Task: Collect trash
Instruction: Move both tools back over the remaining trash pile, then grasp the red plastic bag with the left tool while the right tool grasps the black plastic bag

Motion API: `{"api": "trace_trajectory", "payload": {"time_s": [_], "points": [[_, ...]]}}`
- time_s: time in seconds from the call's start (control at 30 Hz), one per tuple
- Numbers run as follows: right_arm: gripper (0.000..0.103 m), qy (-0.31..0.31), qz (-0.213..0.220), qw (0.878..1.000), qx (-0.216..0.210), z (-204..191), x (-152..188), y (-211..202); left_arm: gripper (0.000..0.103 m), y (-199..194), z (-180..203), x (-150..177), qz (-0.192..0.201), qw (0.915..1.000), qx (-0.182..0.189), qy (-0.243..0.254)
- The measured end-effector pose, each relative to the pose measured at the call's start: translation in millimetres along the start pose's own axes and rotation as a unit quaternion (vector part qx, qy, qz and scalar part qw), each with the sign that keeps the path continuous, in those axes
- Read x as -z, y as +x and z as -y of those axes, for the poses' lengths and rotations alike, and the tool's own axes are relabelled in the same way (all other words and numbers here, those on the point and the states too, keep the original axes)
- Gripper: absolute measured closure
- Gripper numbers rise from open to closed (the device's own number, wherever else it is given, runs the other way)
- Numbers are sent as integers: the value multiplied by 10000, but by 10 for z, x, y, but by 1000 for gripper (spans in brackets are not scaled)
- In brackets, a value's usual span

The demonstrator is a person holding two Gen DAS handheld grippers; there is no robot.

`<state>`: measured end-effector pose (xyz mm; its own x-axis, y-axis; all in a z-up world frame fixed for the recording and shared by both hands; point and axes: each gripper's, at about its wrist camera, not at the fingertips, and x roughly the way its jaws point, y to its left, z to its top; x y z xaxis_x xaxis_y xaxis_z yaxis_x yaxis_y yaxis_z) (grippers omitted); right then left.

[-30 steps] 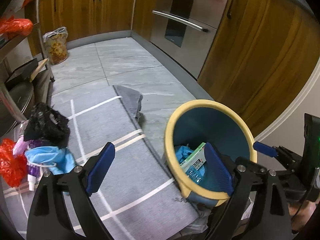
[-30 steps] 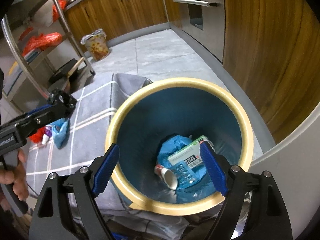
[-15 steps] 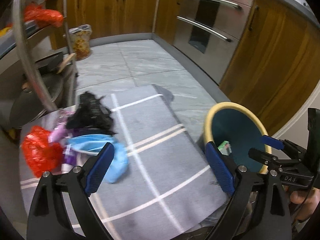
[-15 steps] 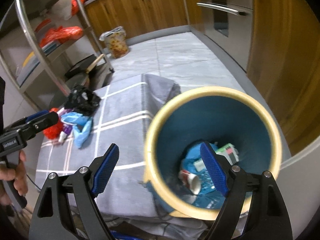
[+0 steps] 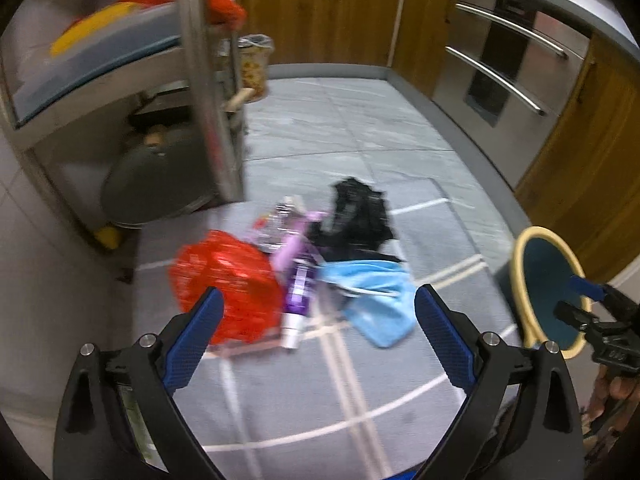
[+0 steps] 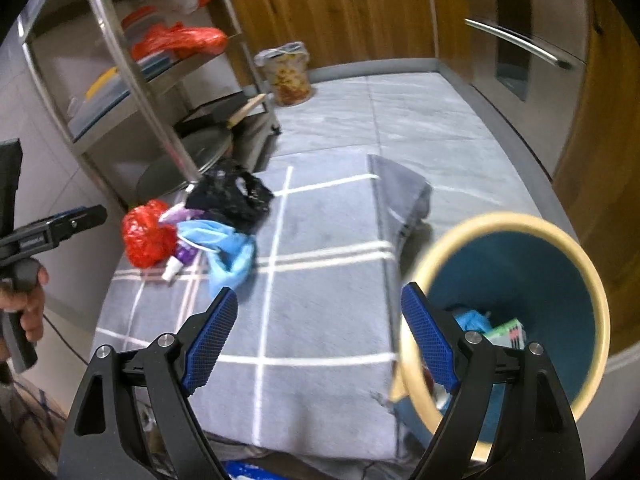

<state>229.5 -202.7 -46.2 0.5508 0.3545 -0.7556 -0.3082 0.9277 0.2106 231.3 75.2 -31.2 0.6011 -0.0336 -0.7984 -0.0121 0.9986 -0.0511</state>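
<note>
A grey rug with white grid lines (image 6: 320, 280) covers the floor ahead of both tools, one corner folded over (image 6: 400, 188). Beyond it lies grey tiled floor (image 6: 400, 120). To the far left stands a steel shelf rack (image 6: 120, 60) holding red bags and containers. Wooden cabinets (image 5: 320, 12) and a steel oven front (image 5: 512, 80) line the far side and right.

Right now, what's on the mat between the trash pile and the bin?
Nothing loose: in the right wrist view only bare grey mat with white stripes lies between the blue plastic bag and the bin; one mat corner is folded.
</note>
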Motion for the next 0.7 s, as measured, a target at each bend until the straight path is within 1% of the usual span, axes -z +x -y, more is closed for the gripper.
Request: {"api": "trace_trajectory", "payload": {"time_s": [0.13, 0.27, 0.43, 0.53, 0.7], "points": [[18, -249, -49, 9996, -83, -227, -164, 86, 7, 64, -254, -25, -72, 9998, -142, -93], [18, -542, -171, 9981, -222, -497, -350, 233, 7, 210, -448, -3, -226, 9992, -182, -261], [17, -743, -349, 9955, -477, -815, -673, 512, 7, 367, -538, -12, -405, 9986, -237, -231], [17, -791, -480, 9939, -598, -956, -833, 721, 7, 439, -583, -59, -458, 9981, -270, -300], [17, -971, -724, 9905, -649, -1147, -1006, 1083, 7, 611, -600, -101, -651, 9968, -343, -318]]}}
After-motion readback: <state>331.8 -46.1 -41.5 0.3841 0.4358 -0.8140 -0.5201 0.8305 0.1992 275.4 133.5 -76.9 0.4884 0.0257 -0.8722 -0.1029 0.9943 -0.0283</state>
